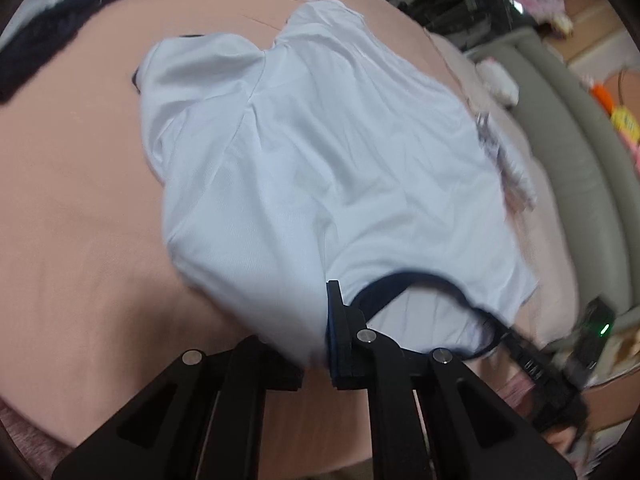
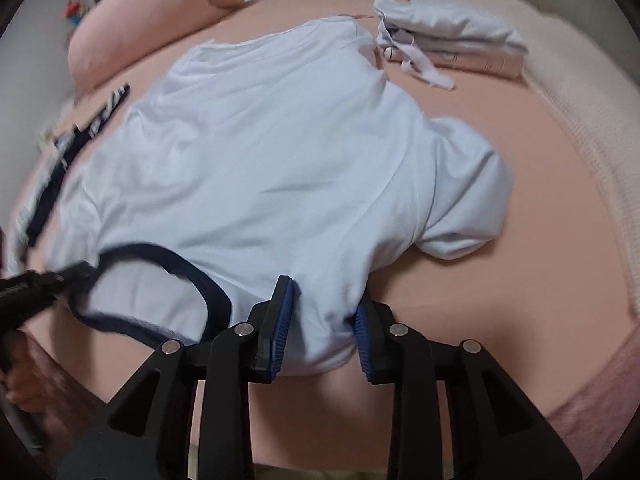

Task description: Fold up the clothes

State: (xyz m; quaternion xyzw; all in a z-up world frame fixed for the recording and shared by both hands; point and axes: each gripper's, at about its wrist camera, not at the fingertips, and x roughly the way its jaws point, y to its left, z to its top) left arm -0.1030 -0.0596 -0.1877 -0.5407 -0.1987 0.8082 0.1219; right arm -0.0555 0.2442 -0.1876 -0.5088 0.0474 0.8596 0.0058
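Left wrist: my left gripper (image 1: 316, 344) pinches the white T-shirt (image 1: 320, 160) beside its navy collar (image 1: 404, 280); cloth hides one finger. Dark garments (image 1: 44, 52) lie blurred beyond on the pink bed (image 1: 72, 208).

Right wrist: my right gripper (image 2: 322, 332) clamps the shirt's shoulder; folded whites (image 2: 452, 40) sit behind.

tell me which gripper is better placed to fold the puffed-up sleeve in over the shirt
Right, probably. The right gripper holds the white shirt at the shoulder beside that sleeve; the left gripper grips the far shoulder.
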